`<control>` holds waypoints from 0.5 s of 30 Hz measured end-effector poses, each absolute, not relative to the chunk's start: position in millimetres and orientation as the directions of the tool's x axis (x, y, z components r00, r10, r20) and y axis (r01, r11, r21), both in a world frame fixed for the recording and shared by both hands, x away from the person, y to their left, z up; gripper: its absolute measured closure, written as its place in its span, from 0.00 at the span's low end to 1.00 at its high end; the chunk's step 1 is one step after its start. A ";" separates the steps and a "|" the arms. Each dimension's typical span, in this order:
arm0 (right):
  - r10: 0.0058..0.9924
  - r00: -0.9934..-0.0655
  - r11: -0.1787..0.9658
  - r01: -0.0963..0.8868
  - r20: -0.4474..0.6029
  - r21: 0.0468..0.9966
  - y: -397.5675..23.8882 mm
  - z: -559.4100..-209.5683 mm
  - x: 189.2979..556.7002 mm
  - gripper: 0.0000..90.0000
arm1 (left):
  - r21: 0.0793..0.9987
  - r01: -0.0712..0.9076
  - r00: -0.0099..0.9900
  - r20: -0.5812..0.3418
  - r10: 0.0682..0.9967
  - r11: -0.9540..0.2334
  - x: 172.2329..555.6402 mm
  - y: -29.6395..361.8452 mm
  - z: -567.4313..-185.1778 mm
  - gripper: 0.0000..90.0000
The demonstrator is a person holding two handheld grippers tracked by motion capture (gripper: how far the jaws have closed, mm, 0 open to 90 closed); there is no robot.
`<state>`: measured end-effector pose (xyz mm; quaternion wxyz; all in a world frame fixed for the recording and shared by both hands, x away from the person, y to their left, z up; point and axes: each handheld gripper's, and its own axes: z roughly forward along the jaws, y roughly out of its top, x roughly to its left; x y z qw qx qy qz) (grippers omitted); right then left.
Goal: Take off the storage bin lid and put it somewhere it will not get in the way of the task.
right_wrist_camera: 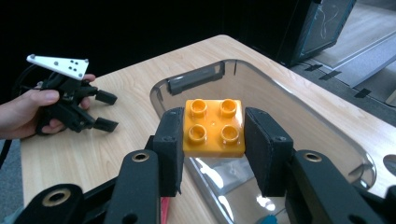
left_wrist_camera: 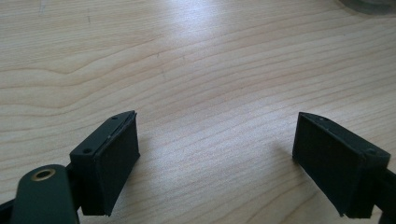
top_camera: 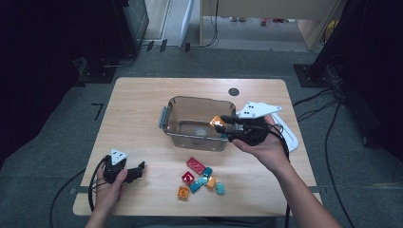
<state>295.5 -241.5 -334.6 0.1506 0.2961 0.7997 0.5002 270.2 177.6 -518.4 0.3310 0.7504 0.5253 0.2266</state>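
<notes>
Wooden tabletop [top_camera: 138,118] carried everything I had to work with, and I read it from its left side across. At the near left corner my left gripper [top_camera: 139,170] rested low over the bare wood in the person's left hand [top_camera: 110,183], its jaws spread wide with nothing but wood grain between the pads [left_wrist_camera: 116,163]; seen from the right gripper view it sat well apart from the bin, jaws likewise parted [right_wrist_camera: 105,110]. Further along, near the front edge, lay a loose cluster of small bricks [top_camera: 199,178]: red ones, teal ones and orange ones, touching or just beside one another. Behind them, at the middle of the table, stood the clear plastic bin [top_camera: 177,118], with no brick that I could make out on its floor. At its right rim I had my right gripper [top_camera: 219,123], held up in the person's right hand [top_camera: 266,145]. Its two pads [right_wrist_camera: 170,144] pinched an orange four-stud brick [right_wrist_camera: 214,127] by opposite sides, studs facing the camera, and the brick hung just above the bin's open top [right_wrist_camera: 327,135], clear of the walls.
</notes>
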 end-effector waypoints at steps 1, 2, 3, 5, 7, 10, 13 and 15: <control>0.623 -0.781 0.326 0.320 0.052 0.890 -239.9 -333.6 297.9 0.67 | 0.734 0.638 0.346 -0.006 0.938 -0.230 270.2 177.4 -518.4 0.16; 0.623 -0.781 0.325 0.322 0.055 0.889 -238.3 -332.7 300.1 0.67 | 0.734 0.638 0.345 -0.004 0.938 -0.232 270.2 177.2 -518.4 0.16; 0.623 -0.780 0.325 0.323 0.056 0.889 -236.7 -331.8 302.3 0.67 | 0.733 0.638 0.346 -0.002 0.938 -0.233 270.2 177.0 -518.4 0.16; 0.623 -0.780 0.322 0.324 0.059 0.890 -233.7 -330.6 307.5 0.67 | 0.731 0.639 0.348 0.003 0.938 -0.239 270.1 176.8 -518.3 0.16; 0.624 -0.779 0.320 0.329 0.063 0.888 -230.8 -330.6 313.6 0.67 | 0.733 0.638 0.347 0.002 0.938 -0.237 270.1 176.7 -518.4 0.16; 0.633 -0.770 0.317 0.349 0.078 0.882 -227.0 -333.7 324.7 0.67 | 0.732 0.638 0.347 0.003 0.938 -0.239 270.1 176.8 -518.4 0.16; 0.642 -0.761 0.312 0.373 0.095 0.874 -223.5 -339.2 337.1 0.67 | 0.733 0.637 0.346 0.002 0.938 -0.237 270.1 176.6 -518.5 0.16; 0.650 -0.753 0.311 0.387 0.103 0.868 -221.3 -343.0 345.2 0.67 | 0.733 0.637 0.347 0.002 0.938 -0.237 270.1 176.6 -518.5 0.16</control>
